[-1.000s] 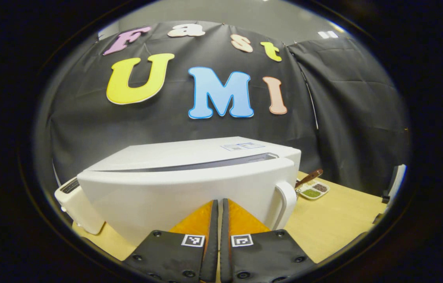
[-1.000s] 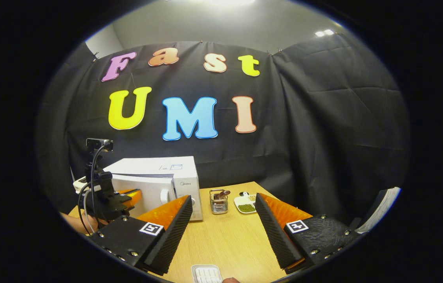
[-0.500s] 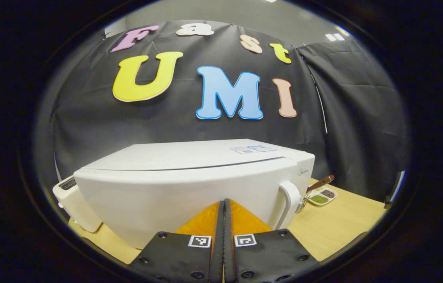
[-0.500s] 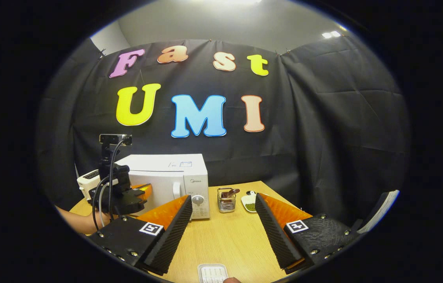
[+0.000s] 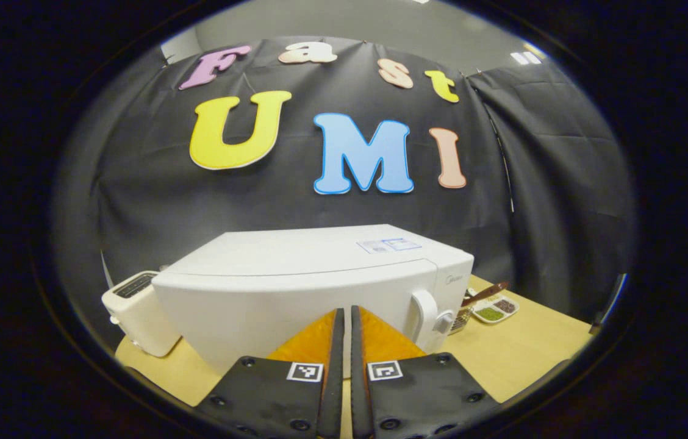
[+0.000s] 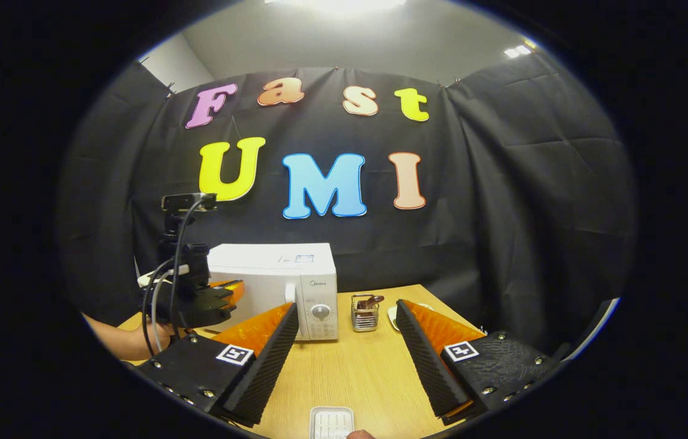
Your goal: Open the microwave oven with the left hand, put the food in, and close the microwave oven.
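The white microwave [image 5: 319,274] stands on the wooden table [image 5: 521,347] with its door flush against the body. The door's handle [image 5: 424,311] is on the right, next to the dial [image 6: 320,311]. My left gripper [image 5: 344,323] points at the door's lower middle, a little back from it, shut with only a thin slit between its orange fingers [image 5: 374,332] and nothing held. In the right gripper view the left gripper [image 6: 222,292], held by a hand [image 6: 130,341], sits in front of the microwave [image 6: 277,280]. My right gripper [image 6: 347,308] hovers open over the table, empty.
A white toaster [image 5: 139,311] stands left of the microwave. To the right are a wire basket with a brown utensil [image 6: 365,311] and a small dish of beans [image 5: 493,310]. A white ridged item [image 6: 332,424] lies at the table's near edge below my right gripper.
The microwave door, ajar a second ago, is now pushed flush. My left gripper has drawn back from it a little. The right gripper's view has swung slightly left.
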A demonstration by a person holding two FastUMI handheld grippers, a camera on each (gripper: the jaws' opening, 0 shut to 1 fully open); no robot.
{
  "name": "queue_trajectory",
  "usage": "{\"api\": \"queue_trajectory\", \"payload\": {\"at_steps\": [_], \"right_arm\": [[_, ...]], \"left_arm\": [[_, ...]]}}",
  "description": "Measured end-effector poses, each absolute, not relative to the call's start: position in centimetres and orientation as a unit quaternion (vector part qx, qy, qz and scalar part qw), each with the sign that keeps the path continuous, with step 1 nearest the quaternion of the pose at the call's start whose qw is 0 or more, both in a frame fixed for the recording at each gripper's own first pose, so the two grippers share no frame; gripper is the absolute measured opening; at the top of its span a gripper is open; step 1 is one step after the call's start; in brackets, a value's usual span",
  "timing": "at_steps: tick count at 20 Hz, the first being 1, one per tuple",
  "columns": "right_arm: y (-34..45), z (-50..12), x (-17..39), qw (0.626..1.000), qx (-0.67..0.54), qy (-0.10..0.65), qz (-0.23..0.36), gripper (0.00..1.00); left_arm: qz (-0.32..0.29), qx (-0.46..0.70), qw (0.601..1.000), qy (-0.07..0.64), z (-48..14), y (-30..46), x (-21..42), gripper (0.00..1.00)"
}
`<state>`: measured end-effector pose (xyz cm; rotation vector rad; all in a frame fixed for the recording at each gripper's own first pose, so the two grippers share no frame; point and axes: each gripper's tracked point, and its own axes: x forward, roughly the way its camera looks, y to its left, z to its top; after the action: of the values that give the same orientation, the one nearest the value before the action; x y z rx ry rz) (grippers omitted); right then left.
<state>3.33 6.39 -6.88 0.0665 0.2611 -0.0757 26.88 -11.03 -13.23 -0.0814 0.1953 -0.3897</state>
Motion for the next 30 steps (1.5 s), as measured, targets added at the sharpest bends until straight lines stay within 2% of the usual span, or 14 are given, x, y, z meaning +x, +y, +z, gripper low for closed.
{"api": "queue_trajectory", "payload": {"at_steps": [3,16,21,27,28,30], "right_arm": [[5.4,-5.9,2.7,0.992,0.029,0.121,-0.015,0.98],[2.1,-3.5,-2.0,0.992,0.048,0.083,0.081,0.98],[1.5,-2.9,-3.3,0.991,0.061,0.079,0.086,0.98],[2.6,-2.3,-4.2,0.993,0.055,0.073,0.076,0.98],[3.0,-2.2,-4.4,0.993,0.054,0.072,0.076,0.98],[3.8,-1.8,-4.6,0.994,0.050,0.070,0.074,0.98]], "left_arm": [[-0.175,-0.034,0.982,0.057,-9.1,-9.1,23.4,0.13],[-0.079,-0.026,0.996,0.030,-2.1,-4.5,6.3,0.13],[-0.064,-0.010,0.998,0.000,0.9,-3.2,1.0,0.14],[-0.039,-0.026,0.999,-0.007,1.6,0.2,-2.0,0.13],[-0.038,-0.027,0.999,-0.006,1.5,0.9,-2.3,0.17],[-0.037,-0.024,0.999,-0.009,1.3,2.1,-3.1,0.41]]}}
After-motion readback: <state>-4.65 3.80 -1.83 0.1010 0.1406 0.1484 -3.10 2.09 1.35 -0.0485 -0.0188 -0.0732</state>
